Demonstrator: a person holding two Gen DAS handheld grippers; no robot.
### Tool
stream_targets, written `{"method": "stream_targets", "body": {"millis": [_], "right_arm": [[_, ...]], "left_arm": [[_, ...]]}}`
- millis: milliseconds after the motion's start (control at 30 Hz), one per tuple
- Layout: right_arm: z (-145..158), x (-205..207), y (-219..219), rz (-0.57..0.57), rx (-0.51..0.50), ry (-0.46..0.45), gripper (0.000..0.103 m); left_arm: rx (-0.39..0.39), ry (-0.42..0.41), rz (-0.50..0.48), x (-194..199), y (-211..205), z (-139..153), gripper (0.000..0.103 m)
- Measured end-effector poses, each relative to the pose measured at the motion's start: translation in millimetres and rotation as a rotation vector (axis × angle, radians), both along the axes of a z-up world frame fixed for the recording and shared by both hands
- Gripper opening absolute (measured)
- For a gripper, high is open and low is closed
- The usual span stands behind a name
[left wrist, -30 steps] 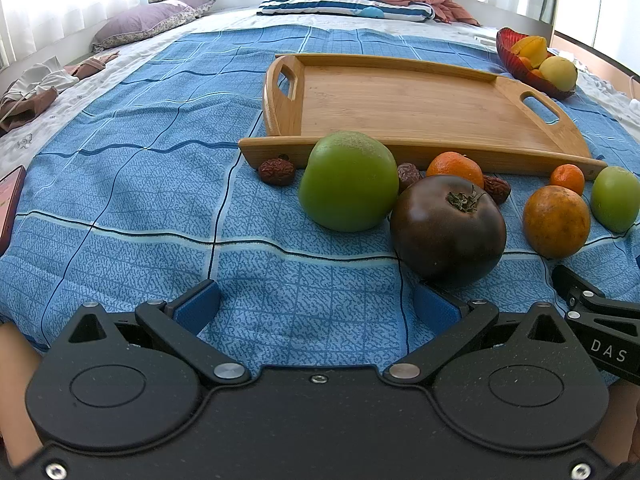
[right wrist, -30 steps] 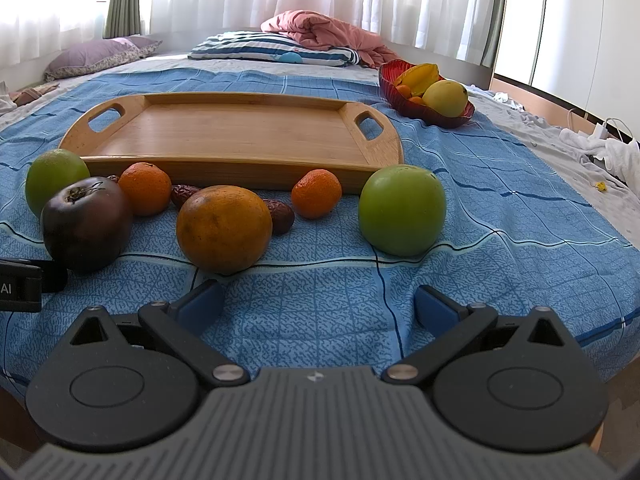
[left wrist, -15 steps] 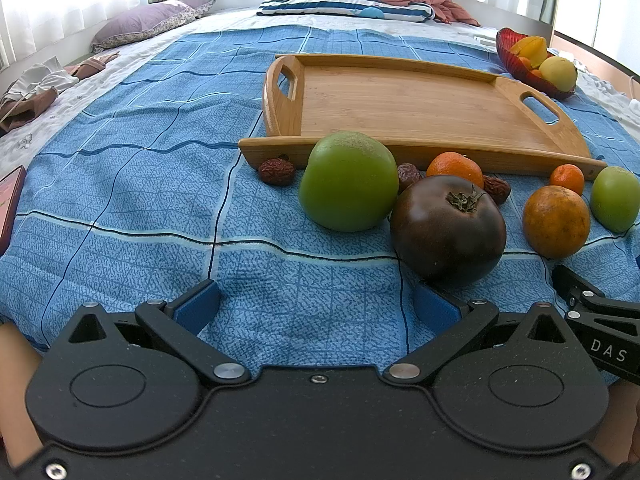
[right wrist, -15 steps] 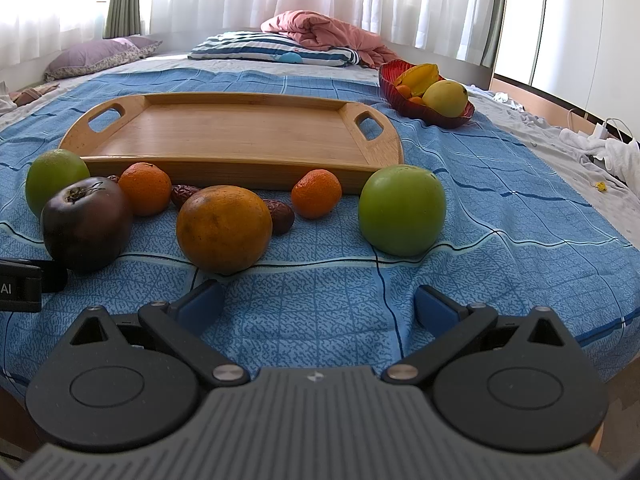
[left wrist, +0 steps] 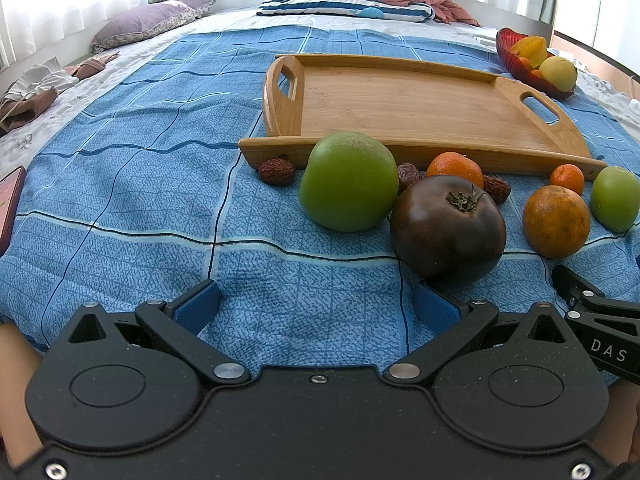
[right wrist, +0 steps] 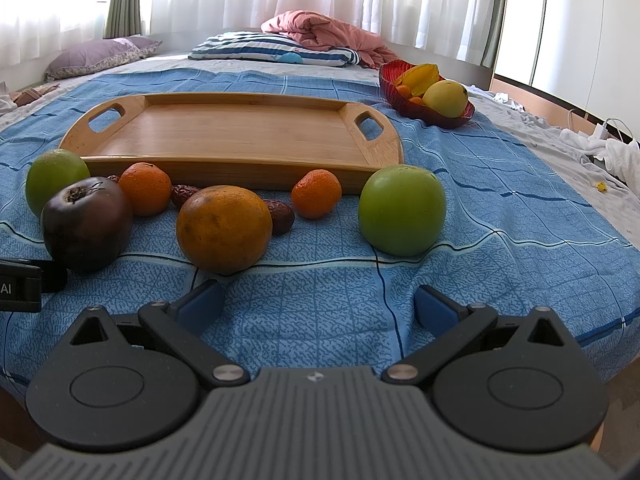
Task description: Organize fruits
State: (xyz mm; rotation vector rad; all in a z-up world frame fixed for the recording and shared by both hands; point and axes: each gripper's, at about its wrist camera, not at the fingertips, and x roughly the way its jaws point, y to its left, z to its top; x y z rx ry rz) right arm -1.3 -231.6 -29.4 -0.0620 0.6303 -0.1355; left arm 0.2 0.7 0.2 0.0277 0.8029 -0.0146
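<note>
An empty wooden tray (left wrist: 420, 104) (right wrist: 224, 136) lies on the blue bedspread. In front of it lie loose fruits: two green apples (left wrist: 348, 182) (right wrist: 402, 210), a dark tomato (left wrist: 448, 228) (right wrist: 86, 224), a large orange (left wrist: 556, 222) (right wrist: 224, 228), two small tangerines (right wrist: 146, 188) (right wrist: 316, 194) and several dried dates (left wrist: 277, 171). My left gripper (left wrist: 316, 306) is open and empty, just short of the tomato. My right gripper (right wrist: 316, 306) is open and empty, in front of the large orange and the right apple.
A red bowl (right wrist: 428, 116) (left wrist: 516, 66) holding fruit stands right of the tray. Pillows (right wrist: 276, 50) and a pink blanket (right wrist: 324, 36) lie at the far end. A red phone (left wrist: 10, 204) lies at the left edge. The bed edge drops off at the right.
</note>
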Motion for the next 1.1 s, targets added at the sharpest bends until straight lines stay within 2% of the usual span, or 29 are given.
{"method": "stream_targets", "body": {"millis": [1100], "right_arm": [[-2.7, 1.2, -2.9, -0.002, 0.009, -0.004, 0.103]], "left_arm": [[-0.006, -0.022, -0.018, -3.4, 1.3, 2.7, 0.103]]}}
